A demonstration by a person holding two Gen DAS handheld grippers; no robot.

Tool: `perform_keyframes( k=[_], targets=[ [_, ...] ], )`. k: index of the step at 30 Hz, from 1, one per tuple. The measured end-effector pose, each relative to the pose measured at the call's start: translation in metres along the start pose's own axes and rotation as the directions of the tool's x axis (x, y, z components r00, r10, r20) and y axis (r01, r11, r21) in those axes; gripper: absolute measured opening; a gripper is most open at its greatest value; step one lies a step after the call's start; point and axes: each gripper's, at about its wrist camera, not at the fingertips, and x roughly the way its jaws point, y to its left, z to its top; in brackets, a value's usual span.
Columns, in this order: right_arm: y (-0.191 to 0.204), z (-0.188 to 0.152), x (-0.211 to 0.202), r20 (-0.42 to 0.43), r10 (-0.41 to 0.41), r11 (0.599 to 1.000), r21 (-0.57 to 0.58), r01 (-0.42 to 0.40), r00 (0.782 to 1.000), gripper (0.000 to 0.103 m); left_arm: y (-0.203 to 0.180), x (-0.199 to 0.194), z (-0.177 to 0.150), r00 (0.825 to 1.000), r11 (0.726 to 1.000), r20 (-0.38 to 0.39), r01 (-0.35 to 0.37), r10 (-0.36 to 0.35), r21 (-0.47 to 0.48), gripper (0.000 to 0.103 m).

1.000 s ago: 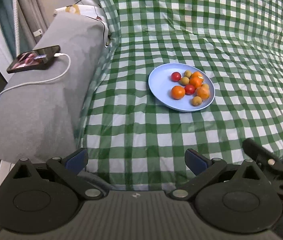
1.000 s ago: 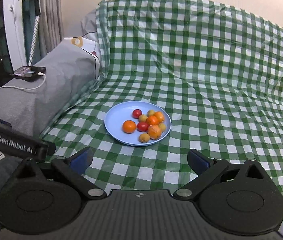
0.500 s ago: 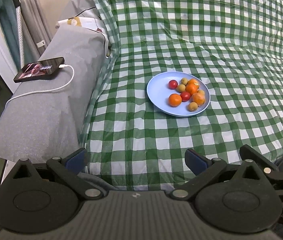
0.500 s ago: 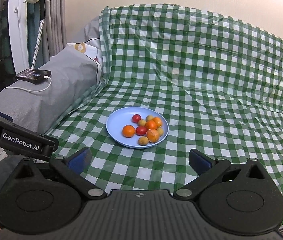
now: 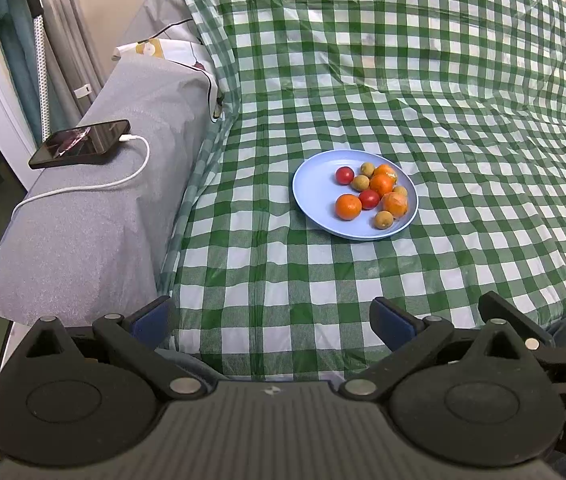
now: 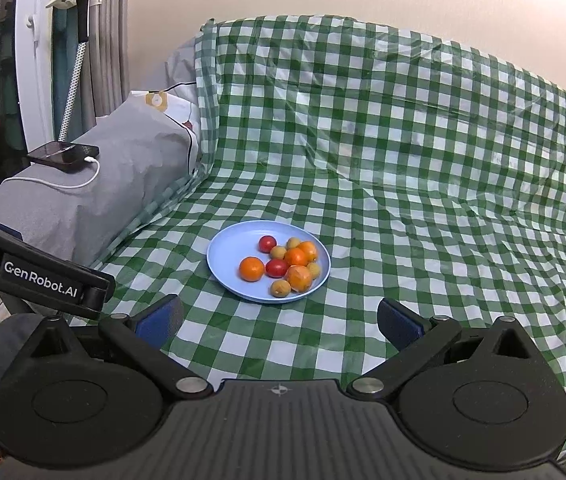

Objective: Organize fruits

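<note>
All the fruits lie together on the blue plate (image 6: 223,264), which rests on the green checked cover (image 6: 403,200) of a sofa. On the plate there are four oranges (image 6: 251,269), two red tomatoes (image 6: 277,267) and four small brownish fruits (image 6: 280,289), most of them touching each other on the right half. If this is the sorted state or a pile to be sorted, one cannot tell.

Both tools are held back from the plate, empty – the left tool (image 5: 269,318) and the right tool (image 6: 279,316) have their jaws wide apart.

The fruits look light and round, so they will probably roll. The tomatoes look smooth and soft; I think they need a gentle squeeze across the widest part. The small brown ones give little surface to hold – the pads must close around the middle. The sofa under the plate is probably soft, so the plate may tilt when it is pushed.
</note>
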Motion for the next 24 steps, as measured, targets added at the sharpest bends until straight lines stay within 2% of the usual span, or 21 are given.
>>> perform_keyframes(
  k=[24],
  targets=[
    [-0.0057,0.0009,-0.0003,0.000,-0.005,1.000,0.006,0.005,1.000,0.102,-0.0051,0.0009,0.0023,1.000,1.000,-0.001,0.000,0.000,0.001,0.103]
  ],
)
